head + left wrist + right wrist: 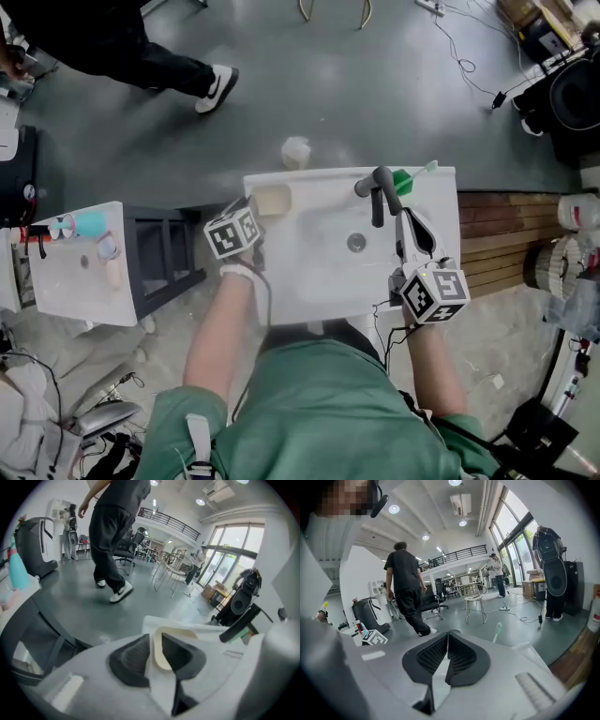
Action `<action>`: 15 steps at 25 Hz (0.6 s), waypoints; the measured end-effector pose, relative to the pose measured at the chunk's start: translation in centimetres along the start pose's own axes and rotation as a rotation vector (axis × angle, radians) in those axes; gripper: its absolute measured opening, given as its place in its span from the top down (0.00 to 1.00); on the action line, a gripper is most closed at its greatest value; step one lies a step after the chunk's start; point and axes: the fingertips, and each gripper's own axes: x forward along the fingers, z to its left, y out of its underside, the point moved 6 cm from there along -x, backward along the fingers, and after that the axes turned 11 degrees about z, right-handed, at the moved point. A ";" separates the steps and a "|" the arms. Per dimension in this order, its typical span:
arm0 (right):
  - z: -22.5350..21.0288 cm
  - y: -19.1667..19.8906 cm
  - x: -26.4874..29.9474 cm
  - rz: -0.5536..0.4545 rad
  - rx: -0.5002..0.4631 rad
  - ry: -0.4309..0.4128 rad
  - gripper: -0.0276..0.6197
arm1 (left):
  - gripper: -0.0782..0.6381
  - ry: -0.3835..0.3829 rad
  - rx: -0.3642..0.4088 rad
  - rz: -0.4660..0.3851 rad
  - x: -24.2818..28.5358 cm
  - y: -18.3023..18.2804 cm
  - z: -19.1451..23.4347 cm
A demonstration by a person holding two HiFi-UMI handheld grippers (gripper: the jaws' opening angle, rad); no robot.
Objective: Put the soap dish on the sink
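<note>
- Here, the left tongs [156, 644] are clamped on the near rim of the cream soap dish [178, 630]; their pads hide that edge.
- The dish lies just ahead of them, over the sink [309, 272] corner; whether they touch is unclear.
- The right tongs [447, 641] are pressed together and empty.

The person wears a green short-sleeved shirt [328, 403] with a pale strap [197, 439] at its left shoulder. The left gripper [157, 641] and right gripper [447, 640] are light grey shells with dark ribbed pads. Each carries a white marker cube [232, 232] with black squares.
</note>
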 end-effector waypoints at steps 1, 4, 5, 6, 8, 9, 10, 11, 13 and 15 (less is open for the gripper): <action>0.0 -0.1 -0.1 -0.005 -0.002 -0.001 0.94 | 0.77 -0.003 0.004 -0.005 -0.3 0.0 -0.1; 0.1 -0.6 -0.7 -0.021 -0.008 -0.002 0.94 | 0.76 -0.030 0.034 -0.049 -2.1 -0.5 -0.3; 0.2 -0.8 -0.9 -0.028 -0.010 -0.001 0.94 | 0.76 -0.041 0.051 -0.072 -2.9 -0.8 -0.4; 0.3 -1.0 -1.1 -0.035 -0.012 -0.001 0.94 | 0.76 -0.050 0.071 -0.094 -3.7 -1.2 -0.6; 0.6 -1.4 -1.8 -0.050 -0.015 -0.005 0.94 | 0.76 -0.059 0.109 -0.137 -5.7 -1.8 -1.3; 0.7 -1.6 -2.2 -0.057 -0.015 -0.009 0.94 | 0.76 -0.057 0.125 -0.159 -6.8 -2.1 -1.8; 0.8 -1.7 -2.7 -0.065 -0.016 -0.014 0.94 | 0.76 -0.052 0.139 -0.183 -7.9 -2.3 -2.4; 0.9 -1.8 -3.1 -0.074 -0.017 -0.019 0.94 | 0.76 -0.044 0.154 -0.210 -9.1 -2.5 -3.2; 0.8 -2.5 -3.8 -0.107 -0.028 -0.029 0.94 | 0.76 -0.020 0.196 -0.279 -11.6 -3.2 -5.2; 0.8 -3.8 -4.2 -0.158 -0.058 -0.029 0.94 | 0.76 0.005 0.251 -0.359 -14.2 -4.3 -7.2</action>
